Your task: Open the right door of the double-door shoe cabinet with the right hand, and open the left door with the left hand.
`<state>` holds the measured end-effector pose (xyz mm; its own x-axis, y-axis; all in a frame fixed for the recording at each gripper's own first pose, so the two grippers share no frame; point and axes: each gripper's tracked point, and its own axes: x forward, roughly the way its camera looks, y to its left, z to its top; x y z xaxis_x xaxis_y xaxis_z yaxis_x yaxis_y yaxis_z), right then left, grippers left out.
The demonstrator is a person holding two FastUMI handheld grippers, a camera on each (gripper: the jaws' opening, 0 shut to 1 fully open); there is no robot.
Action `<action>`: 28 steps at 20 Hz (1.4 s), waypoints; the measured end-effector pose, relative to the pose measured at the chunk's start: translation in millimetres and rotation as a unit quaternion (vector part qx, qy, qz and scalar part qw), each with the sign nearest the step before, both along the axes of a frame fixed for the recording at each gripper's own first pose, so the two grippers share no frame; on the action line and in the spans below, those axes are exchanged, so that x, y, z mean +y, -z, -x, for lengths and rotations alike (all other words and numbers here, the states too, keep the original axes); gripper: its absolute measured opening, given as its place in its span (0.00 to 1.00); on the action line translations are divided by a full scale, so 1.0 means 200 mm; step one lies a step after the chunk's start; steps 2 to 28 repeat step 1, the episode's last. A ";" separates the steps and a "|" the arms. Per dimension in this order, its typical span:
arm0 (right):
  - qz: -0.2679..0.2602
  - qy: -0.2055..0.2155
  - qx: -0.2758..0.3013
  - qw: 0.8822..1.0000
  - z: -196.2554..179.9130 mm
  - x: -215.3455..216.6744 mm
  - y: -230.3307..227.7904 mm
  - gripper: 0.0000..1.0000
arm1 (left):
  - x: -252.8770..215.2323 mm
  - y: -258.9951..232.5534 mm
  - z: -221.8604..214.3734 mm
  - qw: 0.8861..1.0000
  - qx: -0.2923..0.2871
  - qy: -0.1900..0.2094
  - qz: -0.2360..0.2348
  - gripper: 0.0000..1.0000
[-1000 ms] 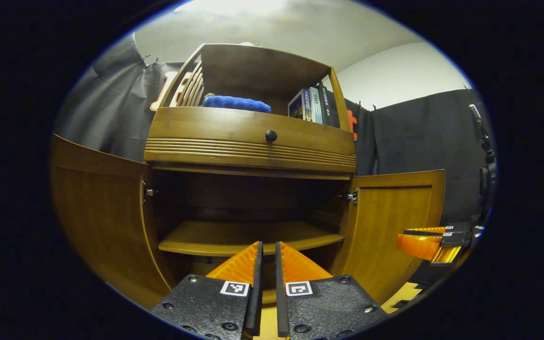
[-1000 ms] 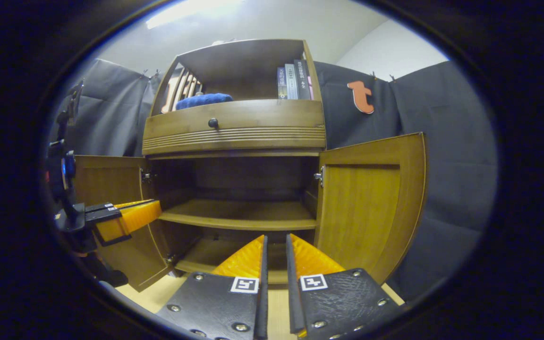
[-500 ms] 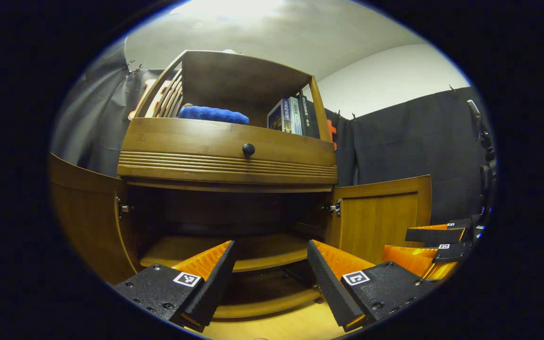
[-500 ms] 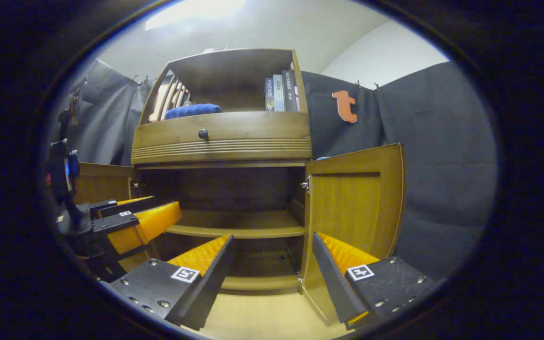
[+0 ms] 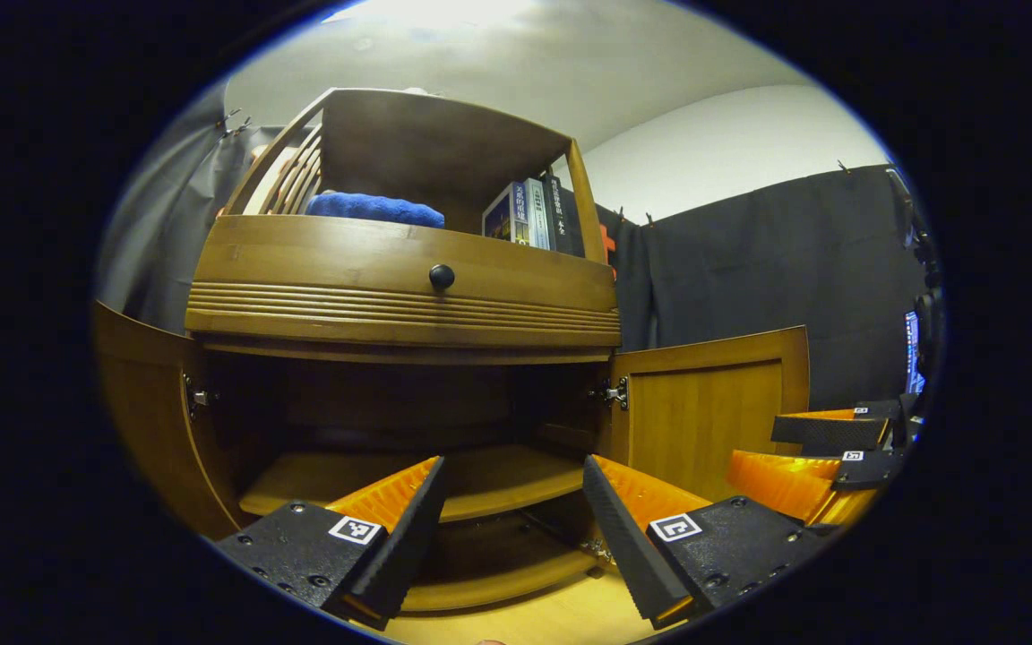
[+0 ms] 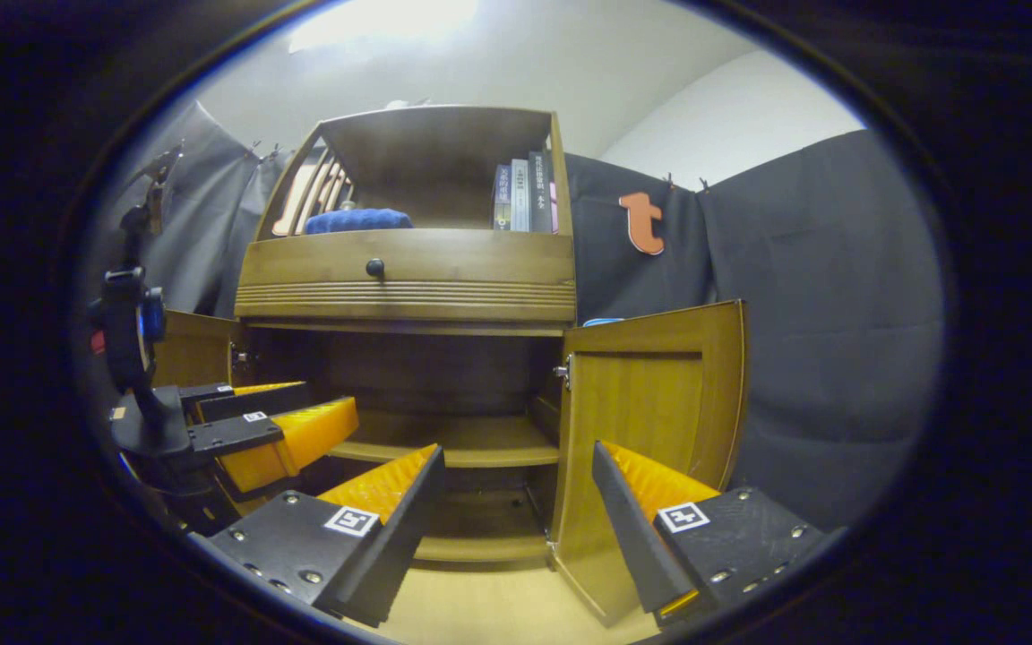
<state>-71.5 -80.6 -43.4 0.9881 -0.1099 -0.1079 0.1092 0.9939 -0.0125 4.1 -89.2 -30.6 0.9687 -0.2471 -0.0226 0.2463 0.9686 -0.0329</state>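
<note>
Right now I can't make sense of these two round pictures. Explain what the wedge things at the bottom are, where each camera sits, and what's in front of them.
A person holds a two-finger gripper in each hand, and a fisheye camera rides on each. The wedges at the bottom are that gripper's own fingers. The left gripper and the right gripper are both open and hold nothing. Each view also shows the other gripper off to the side. Ahead stands a wooden shoe cabinet: its left door and right door are swung open, showing bare shelves. Above the drawer lie a blue towel and some books.
</note>
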 end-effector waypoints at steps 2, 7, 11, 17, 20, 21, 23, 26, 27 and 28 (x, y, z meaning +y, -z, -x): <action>0.004 -0.001 -0.004 1.000 0.00 0.00 -0.01 0.98 | 0.00 0.00 0.00 1.000 0.001 -0.001 0.003 0.93; 0.004 -0.001 -0.004 1.000 0.00 0.00 -0.01 0.98 | 0.00 0.00 0.00 1.000 0.001 -0.001 0.003 0.93; 0.004 -0.001 -0.004 1.000 0.00 0.00 -0.01 0.98 | 0.00 0.00 0.00 1.000 0.001 -0.001 0.003 0.93; 0.004 -0.001 -0.004 1.000 0.00 0.00 -0.01 0.98 | 0.00 0.00 0.00 1.000 0.001 -0.001 0.003 0.93; 0.004 -0.001 -0.004 1.000 0.00 0.00 -0.01 0.98 | 0.00 0.00 0.00 1.000 0.001 -0.001 0.003 0.93; 0.004 -0.001 -0.004 1.000 0.00 0.00 -0.01 0.98 | 0.00 0.00 0.00 1.000 0.001 -0.001 0.003 0.93; 0.004 -0.001 -0.004 1.000 0.00 0.00 -0.01 0.98 | 0.00 0.00 0.00 1.000 0.001 -0.001 0.003 0.93; 0.004 -0.001 -0.004 1.000 0.00 0.00 -0.01 0.98 | 0.00 0.00 0.00 1.000 0.001 -0.001 0.003 0.93; 0.004 -0.001 -0.004 1.000 0.00 0.00 -0.01 0.98 | 0.00 0.00 0.00 1.000 0.001 -0.001 0.003 0.93; 0.004 -0.001 -0.004 1.000 0.00 0.00 -0.01 0.98 | 0.00 0.00 0.00 1.000 0.001 -0.001 0.003 0.93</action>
